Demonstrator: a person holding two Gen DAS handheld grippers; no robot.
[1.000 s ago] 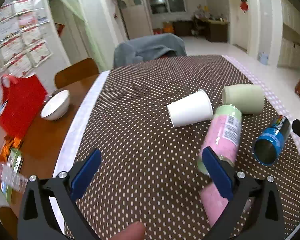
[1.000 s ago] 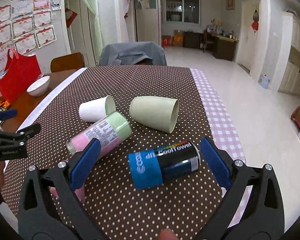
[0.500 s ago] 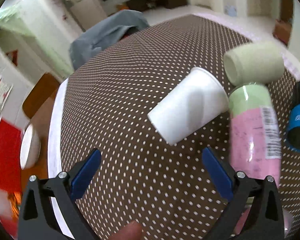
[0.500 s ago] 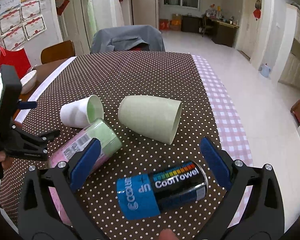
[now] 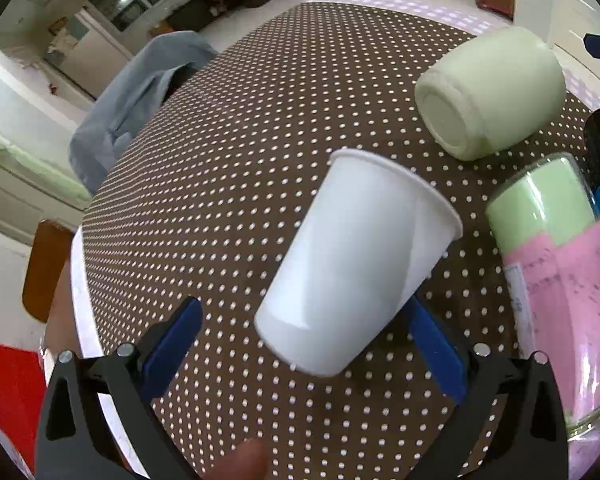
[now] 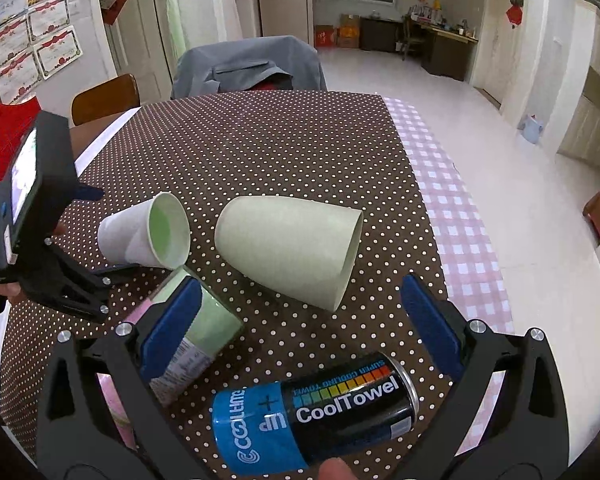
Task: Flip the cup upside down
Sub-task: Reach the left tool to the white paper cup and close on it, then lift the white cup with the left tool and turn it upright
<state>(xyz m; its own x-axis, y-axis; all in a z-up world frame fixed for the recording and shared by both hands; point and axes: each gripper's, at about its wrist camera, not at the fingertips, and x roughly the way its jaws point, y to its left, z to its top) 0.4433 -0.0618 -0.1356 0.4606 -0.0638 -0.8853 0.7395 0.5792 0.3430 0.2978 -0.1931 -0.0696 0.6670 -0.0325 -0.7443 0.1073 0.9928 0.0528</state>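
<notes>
While the white paper cup point(image 5: 356, 260) lies on its side on the dotted tablecloth point(image 5: 260, 128), empty, its base sits between your left gripper point(image 5: 300, 344) blades, spread wide, gripping nothing. Beside it lie a green cup point(image 6: 288, 252), empty, and a pink-green bottle point(image 5: 556, 280). Your right gripper point(image 6: 300, 320) hovers wide open above a CoolTowel can point(image 6: 316, 412).

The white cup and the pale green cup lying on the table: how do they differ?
The white cup is thin-walled with a rolled rim; the pale green cup looks thicker, matte and rimless. In the right wrist view the white cup appears smaller than the green cup. The white cup lies between the open left gripper fingers; nothing brackets the green cup. Both lie on their sides on the dotted tablecloth.
</notes>
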